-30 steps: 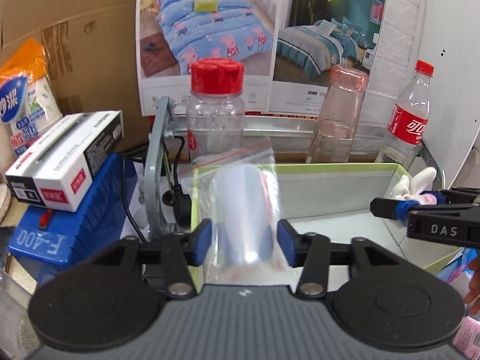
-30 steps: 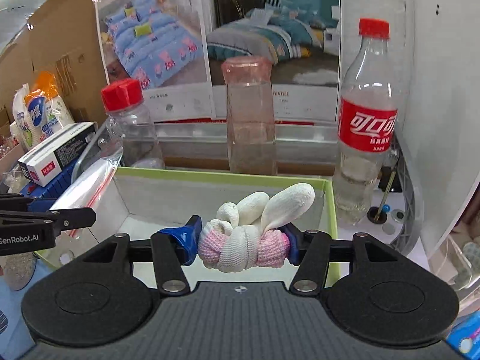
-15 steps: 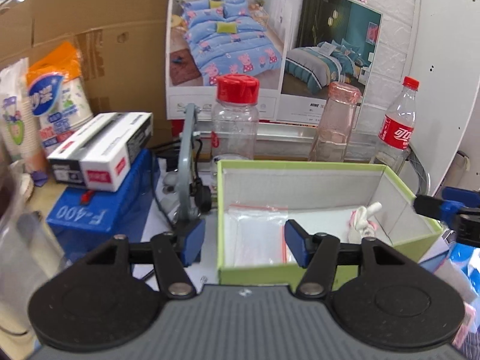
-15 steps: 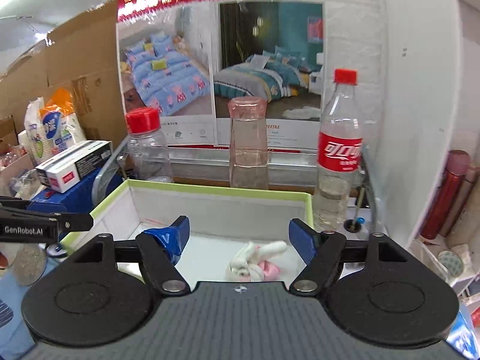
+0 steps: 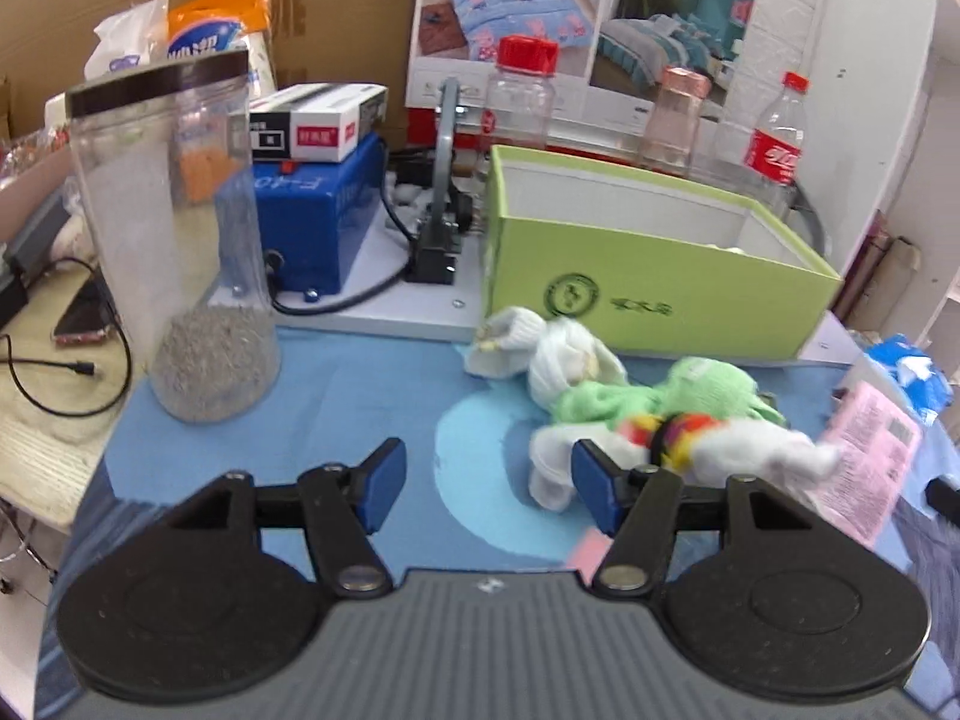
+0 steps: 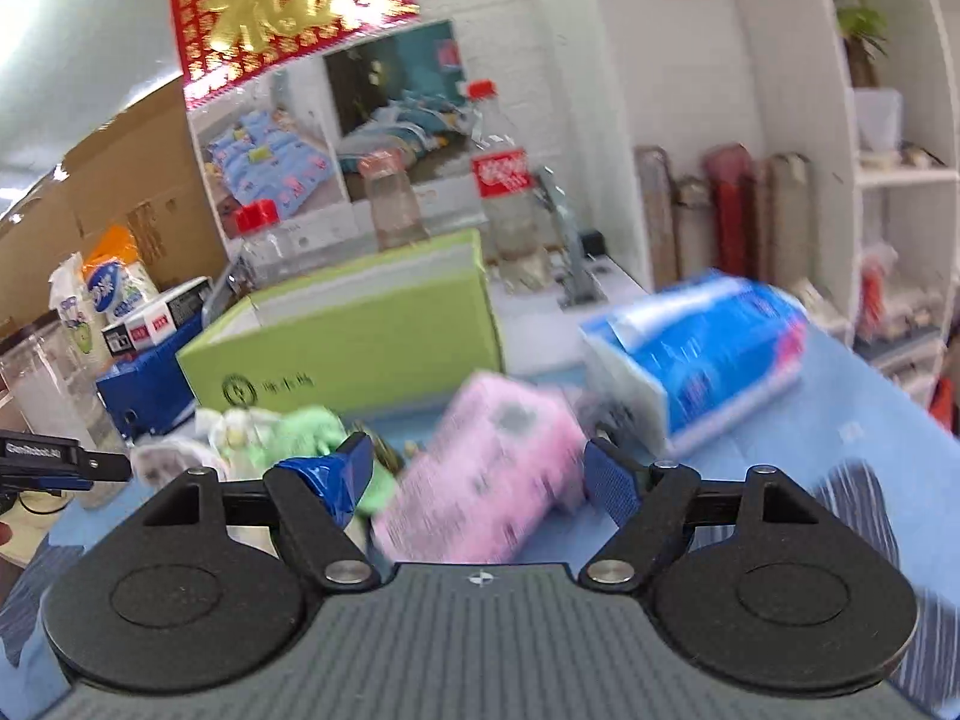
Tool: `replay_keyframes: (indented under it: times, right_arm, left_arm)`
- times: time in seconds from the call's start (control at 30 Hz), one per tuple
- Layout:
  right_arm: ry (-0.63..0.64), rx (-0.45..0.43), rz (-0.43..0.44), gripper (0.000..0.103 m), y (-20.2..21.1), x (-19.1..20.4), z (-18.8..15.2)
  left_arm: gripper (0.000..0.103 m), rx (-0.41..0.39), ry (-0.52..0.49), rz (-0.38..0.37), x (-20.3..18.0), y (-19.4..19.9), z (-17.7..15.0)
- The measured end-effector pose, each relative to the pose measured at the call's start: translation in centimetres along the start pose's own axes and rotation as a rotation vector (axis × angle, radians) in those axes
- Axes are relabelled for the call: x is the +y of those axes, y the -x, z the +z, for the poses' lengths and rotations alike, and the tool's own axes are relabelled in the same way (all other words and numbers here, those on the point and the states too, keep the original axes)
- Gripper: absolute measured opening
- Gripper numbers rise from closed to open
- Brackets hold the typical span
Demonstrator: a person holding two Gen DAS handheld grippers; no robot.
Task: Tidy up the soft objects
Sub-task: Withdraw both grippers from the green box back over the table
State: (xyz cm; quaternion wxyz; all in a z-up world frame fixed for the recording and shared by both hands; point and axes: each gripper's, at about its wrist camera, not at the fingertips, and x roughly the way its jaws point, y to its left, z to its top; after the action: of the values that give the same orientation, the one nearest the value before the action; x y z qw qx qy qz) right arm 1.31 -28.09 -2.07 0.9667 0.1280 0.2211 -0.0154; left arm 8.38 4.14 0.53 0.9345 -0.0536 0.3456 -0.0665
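1. A tall clear jar with grey grit in its bottom stands at the left edge of the blue mat, clear of the soft things, so it does not seem part of the sorting.
2. The left gripper hovers low over the near middle of the mat. Its jaws have just been opening and now stand about half apart with nothing between them; its right pad sits just beside a white sock with a bright band, likely the next pick.
3. The sock pile lies near the mat's far edge, right against the green box's front wall: a white bundle, then a green one touching it. They wait there because the box is probably where they go.
4. The right gripper points at the pink packet, which lies between its pads. Its jaws have just been opening; they stand wide, not pressing, so nothing is held.
5. A blue-and-white tissue pack lies tilted near the mat's right edge, beside the pink packet, still to be sorted.
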Motion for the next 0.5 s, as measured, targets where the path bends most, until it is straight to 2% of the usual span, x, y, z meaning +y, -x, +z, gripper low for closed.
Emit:
replay_keyframes:
  times: [0.2, 0.3, 0.5]
  right_arm:
    - [-0.043, -0.015, -0.026, 0.064, 1.0, -1.1, -0.4]
    - [-0.032, -0.029, -0.021, 0.064, 1.7, -1.2, -0.4]
    - [-0.010, -0.018, -0.024, 0.065, 1.6, -1.2, -0.5]
  left_arm:
    - [0.066, -0.077, -0.086, -0.112, -4.0, 2.4, 0.8]
    - [0.066, -0.063, -0.133, -0.154, -6.5, 1.5, 1.0]
    - [0.066, 0.003, -0.163, -0.158, -8.7, -1.5, 1.1]
